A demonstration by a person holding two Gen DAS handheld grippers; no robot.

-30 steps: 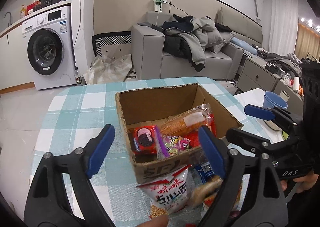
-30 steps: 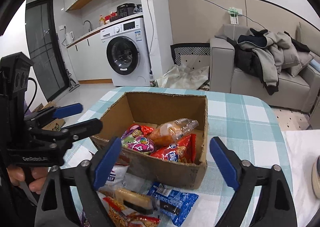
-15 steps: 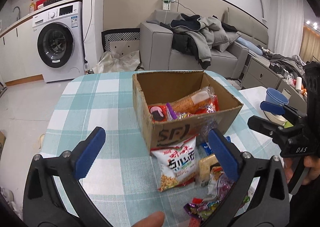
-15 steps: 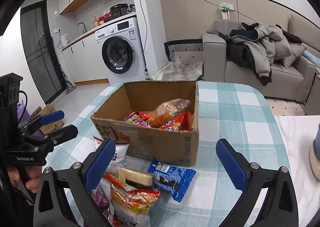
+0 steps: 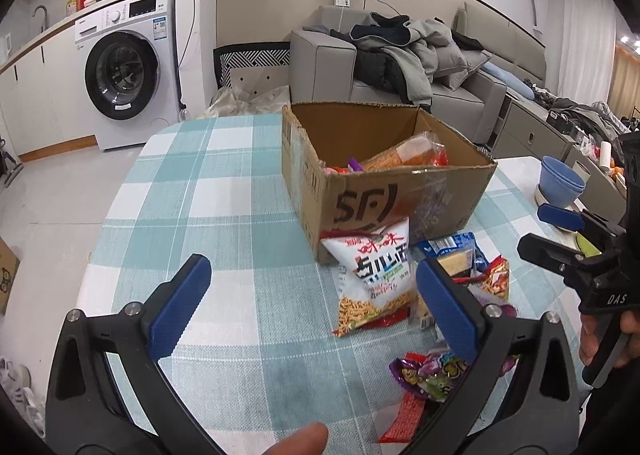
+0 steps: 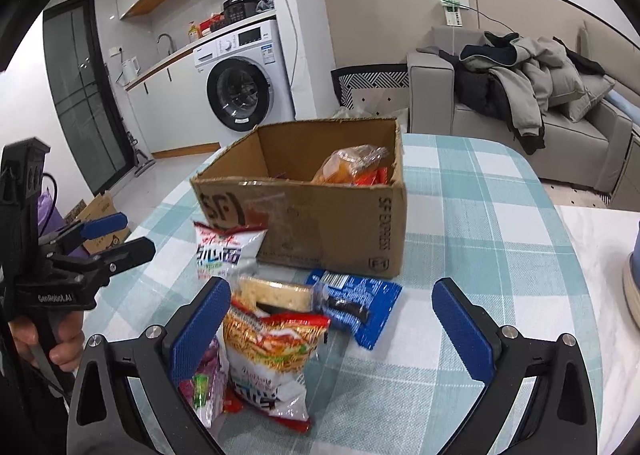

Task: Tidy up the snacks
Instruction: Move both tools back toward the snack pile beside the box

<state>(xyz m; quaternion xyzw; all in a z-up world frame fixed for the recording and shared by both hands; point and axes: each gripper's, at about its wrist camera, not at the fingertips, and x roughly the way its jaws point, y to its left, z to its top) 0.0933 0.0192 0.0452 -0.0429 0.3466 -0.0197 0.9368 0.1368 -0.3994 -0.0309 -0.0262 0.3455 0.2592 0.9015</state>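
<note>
Both hand-held grippers, left (image 5: 308,303) and right (image 6: 332,319), are wide apart and empty. Right one: squeeze the noodle bag (image 6: 268,351) just ahead, gently, then drop it in the box (image 6: 320,215).

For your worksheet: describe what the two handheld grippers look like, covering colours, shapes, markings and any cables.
Both are black plastic frames with triangular cut-outs, silver screws and blue textured pads. The left gripper has white "GenRobot.AI" lettering, seen in the right wrist view, with a thin black cable behind it. The right gripper has "DAS" printed on it, seen in the left wrist view. Bare fingers grip each handle; no sleeve detail is visible.
</note>
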